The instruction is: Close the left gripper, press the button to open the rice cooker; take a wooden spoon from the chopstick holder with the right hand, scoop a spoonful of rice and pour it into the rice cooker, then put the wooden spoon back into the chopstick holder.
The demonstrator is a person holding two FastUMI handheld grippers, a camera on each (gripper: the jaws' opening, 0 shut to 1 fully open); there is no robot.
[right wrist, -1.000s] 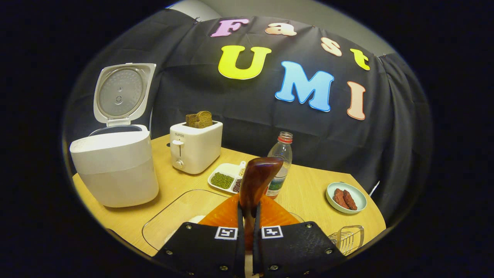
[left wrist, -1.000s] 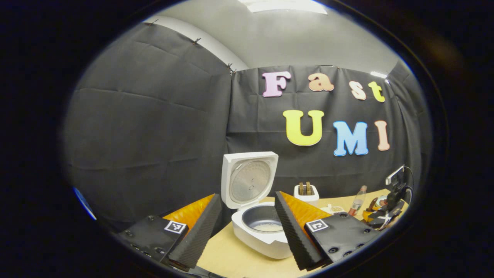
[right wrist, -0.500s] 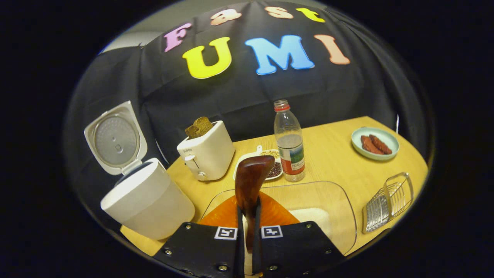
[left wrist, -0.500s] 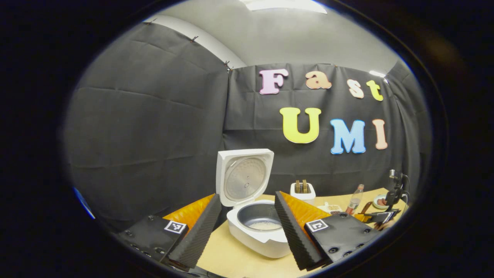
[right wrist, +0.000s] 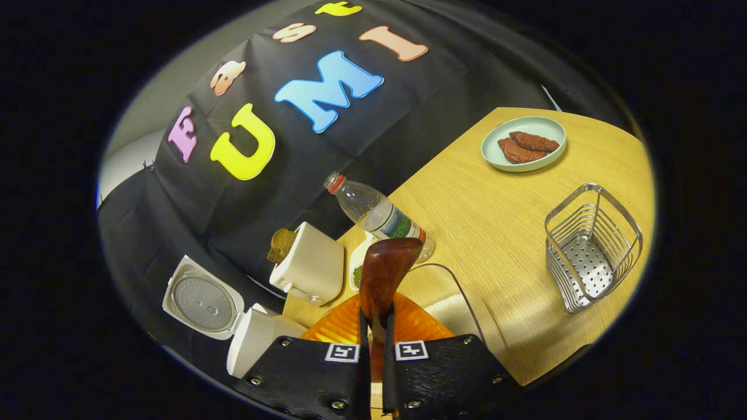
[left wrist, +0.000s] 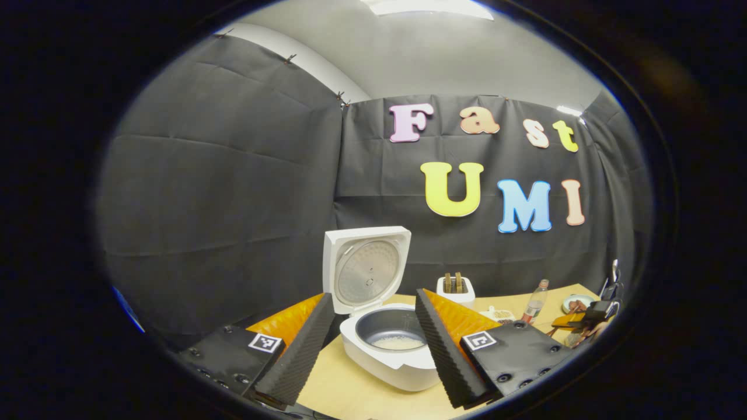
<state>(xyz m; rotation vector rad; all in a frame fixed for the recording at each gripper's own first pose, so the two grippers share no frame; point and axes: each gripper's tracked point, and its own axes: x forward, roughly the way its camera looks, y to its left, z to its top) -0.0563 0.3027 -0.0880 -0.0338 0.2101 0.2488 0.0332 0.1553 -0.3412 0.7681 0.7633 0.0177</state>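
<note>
In the left gripper view the white rice cooker [left wrist: 390, 367] stands with its lid [left wrist: 365, 271] up and some rice in the dark inner pot [left wrist: 392, 337]. My left gripper [left wrist: 370, 341] is open in front of it, nothing between its fingers. In the right gripper view my right gripper [right wrist: 373, 321] is shut on the handle of a dark wooden spoon [right wrist: 386, 274], whose bowl points forward. The wire chopstick holder [right wrist: 590, 249] stands to the right on the table. The glass dish of rice [right wrist: 458, 303] lies just behind the spoon. The rice cooker [right wrist: 257, 344] is low on the left.
A white toaster [right wrist: 309, 267] with bread, a plastic bottle [right wrist: 376, 213], a small divided dish of beans [right wrist: 356, 269] and a pale green plate [right wrist: 523, 153] of meat stand on the wooden table [right wrist: 502, 216]. Black cloth walls it behind.
The right gripper has rolled and swung right with the spoon still in it, bringing the wire holder closer into view. The left gripper has hardly moved and stays open.
</note>
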